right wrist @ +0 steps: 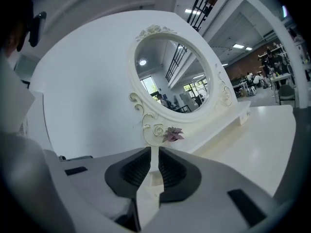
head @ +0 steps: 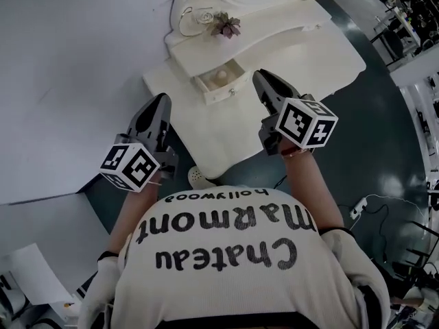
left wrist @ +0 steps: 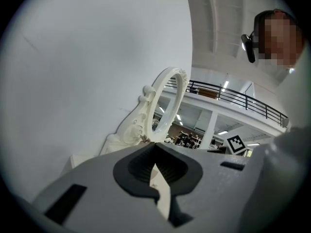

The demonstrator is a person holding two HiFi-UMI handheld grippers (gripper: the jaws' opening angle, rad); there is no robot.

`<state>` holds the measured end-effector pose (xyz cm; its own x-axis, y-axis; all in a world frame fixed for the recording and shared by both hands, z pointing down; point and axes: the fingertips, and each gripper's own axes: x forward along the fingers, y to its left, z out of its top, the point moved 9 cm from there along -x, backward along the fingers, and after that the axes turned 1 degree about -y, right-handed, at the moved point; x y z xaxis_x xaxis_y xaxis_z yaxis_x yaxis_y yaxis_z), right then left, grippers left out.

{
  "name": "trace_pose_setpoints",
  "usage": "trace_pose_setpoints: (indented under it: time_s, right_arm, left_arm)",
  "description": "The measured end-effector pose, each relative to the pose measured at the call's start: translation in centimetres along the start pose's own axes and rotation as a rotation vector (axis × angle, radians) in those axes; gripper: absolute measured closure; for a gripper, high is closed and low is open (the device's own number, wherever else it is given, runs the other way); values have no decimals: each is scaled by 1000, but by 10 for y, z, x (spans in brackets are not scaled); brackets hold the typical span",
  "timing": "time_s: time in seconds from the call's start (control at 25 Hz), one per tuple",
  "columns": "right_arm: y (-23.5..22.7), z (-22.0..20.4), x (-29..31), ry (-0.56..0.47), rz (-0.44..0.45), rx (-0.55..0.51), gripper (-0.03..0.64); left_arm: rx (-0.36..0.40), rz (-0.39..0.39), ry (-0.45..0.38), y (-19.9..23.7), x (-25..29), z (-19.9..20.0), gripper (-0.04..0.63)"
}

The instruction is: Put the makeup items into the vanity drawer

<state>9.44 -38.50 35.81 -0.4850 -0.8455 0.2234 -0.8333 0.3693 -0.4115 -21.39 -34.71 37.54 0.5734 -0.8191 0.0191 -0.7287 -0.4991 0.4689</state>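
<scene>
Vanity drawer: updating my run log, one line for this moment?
drawer: open, round item inside | left gripper: shut, empty | right gripper: jaws slightly apart, empty

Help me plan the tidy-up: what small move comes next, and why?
Probably nudge the small white open drawer shut with the right gripper: a round pale item already lies inside, that gripper is empty, and no other makeup shows on the white vanity top.

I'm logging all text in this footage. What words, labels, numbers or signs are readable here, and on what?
"Chateau Marmont": large black letters on the person's shirt, seen upside down.
"hollywood": smaller line on the same shirt.
Marker cubes: black-and-white square patterns only, no words.
Nothing else is readable.
</scene>
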Motion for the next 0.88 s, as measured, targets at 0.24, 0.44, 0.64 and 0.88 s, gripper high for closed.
trace_pose_setpoints:
  time_s: [0.24, 0.44, 0.64, 0.88]
  right_arm:
    - [10, 4, -49, -75, 96, 4, 565]
    - [16, 11, -92, -231, 168, -42, 567]
    - [12, 5, -123, -266, 170, -79, 575]
    - [6, -9, -142, -203, 138, -111, 577]
  left_arm:
    - [35, -5, -53, -54, -9, -4, 588]
    - [34, -36, -142, -95, -26, -16, 588]
    - [54, -14, -164, -121, -42, -31, 588]
    - [78, 20, -127, -138, -53, -50, 588]
